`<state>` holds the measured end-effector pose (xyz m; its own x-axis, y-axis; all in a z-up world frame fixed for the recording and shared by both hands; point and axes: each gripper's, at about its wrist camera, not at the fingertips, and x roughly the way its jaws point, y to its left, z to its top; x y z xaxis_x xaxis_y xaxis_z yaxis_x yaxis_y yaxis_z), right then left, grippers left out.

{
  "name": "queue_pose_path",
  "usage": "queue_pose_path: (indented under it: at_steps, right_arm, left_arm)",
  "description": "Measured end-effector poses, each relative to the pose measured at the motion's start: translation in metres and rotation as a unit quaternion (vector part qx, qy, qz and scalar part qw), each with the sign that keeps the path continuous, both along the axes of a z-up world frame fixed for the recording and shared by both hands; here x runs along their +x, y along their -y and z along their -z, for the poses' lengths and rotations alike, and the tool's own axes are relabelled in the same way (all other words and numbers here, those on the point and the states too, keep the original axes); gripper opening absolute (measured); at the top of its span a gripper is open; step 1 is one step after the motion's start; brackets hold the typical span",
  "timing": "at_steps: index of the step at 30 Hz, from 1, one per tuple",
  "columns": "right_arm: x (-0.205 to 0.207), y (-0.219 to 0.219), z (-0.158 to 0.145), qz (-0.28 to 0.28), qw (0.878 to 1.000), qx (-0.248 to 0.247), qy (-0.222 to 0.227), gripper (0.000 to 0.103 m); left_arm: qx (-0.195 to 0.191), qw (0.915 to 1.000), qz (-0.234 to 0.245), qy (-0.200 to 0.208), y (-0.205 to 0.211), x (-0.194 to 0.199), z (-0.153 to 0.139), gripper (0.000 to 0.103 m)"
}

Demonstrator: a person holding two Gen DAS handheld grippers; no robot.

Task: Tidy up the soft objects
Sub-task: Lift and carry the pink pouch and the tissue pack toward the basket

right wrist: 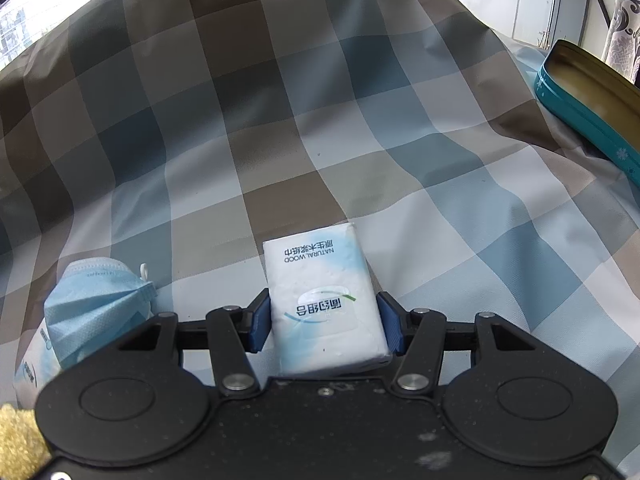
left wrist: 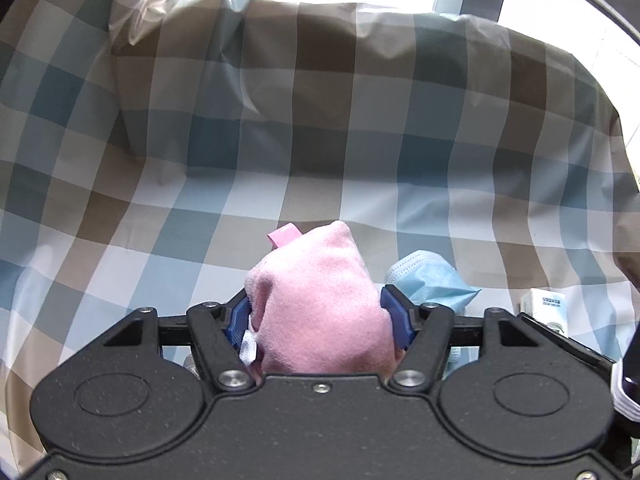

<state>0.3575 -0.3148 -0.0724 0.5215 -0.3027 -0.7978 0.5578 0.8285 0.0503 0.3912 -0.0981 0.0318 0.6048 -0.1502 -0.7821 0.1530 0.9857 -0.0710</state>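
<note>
In the left wrist view my left gripper [left wrist: 316, 316] is shut on a bunched pink cloth [left wrist: 316, 276], which bulges up between the blue pads [left wrist: 240, 314]. A small pink tag sticks out at the top of the cloth. A crumpled blue face mask [left wrist: 434, 280] lies just right of the gripper on the checked cover. In the right wrist view my right gripper [right wrist: 324, 322] is shut on a white tissue pack [right wrist: 322, 296] printed with blue lettering, its pads pressing on both long sides. The face mask [right wrist: 92, 304] lies to the left of this gripper.
A checked blue, brown and white cover [right wrist: 280, 140] spreads over everything and rises into a padded hump [left wrist: 340, 80] at the back. An open teal tin [right wrist: 592, 108] sits at the far right. Under the mask lies another white pack [right wrist: 30, 364], and beside it a gold fuzzy thing [right wrist: 16, 440].
</note>
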Motion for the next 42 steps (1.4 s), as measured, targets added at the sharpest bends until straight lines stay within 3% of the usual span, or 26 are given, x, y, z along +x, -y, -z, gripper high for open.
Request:
queue_pose_path:
  at_steps: [14,19,33,42]
  right_arm:
    - [-0.005,0.004,-0.002,0.010,1.000,0.010,0.016,0.053]
    - [-0.007,0.006,-0.003,0.017,0.999,0.014,0.023,0.053]
    - [-0.009,0.012,-0.011,0.027,0.999,0.031,0.026,0.053]
    - [-0.051,0.009,-0.080,-0.024,0.992,0.042,0.116,0.053]
  left_arm:
    - [-0.037,0.9966,0.023,0.070,-0.043,-0.107,-0.042,0.062]
    - [-0.054,0.9955,0.023,0.074,-0.064,-0.148,-0.044,0.062]
    - [-0.055,0.9950,-0.013,0.083,-0.107,-0.241,-0.030,0.062]
    - [-0.051,0.9948,-0.010,0.088,-0.114,-0.273,-0.025,0.062]
